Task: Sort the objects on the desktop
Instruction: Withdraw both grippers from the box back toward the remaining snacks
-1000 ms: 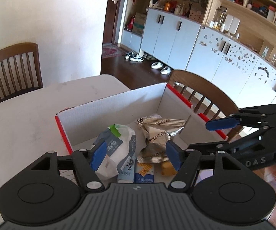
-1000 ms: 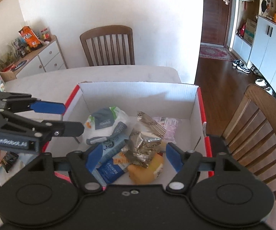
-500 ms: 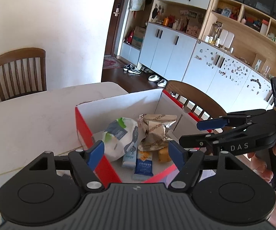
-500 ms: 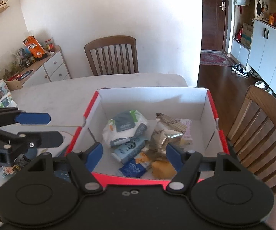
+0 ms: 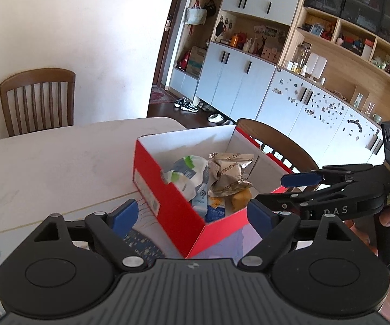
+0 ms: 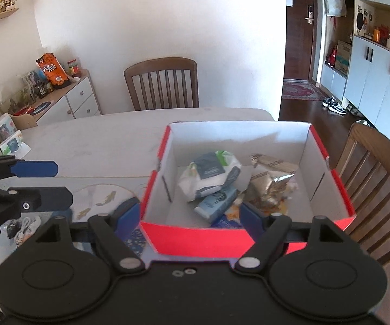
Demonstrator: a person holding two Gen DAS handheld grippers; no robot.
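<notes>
On a pale marble-look table (image 6: 92, 140), near its right edge, sits a red cardboard box (image 6: 195, 239) with white inner walls. Inside it lie a white and grey-green pouch (image 6: 211, 170), a crumpled gold foil packet (image 6: 270, 181), a pale blue packet (image 6: 216, 203) and a yellow block (image 5: 239, 199), heaped together and touching. The left gripper (image 5: 192, 212) hovers near the box's left corner, fingers spread wide and holding nothing. The right gripper (image 6: 189, 214) hovers over the near red wall, fingers likewise spread and empty.
</notes>
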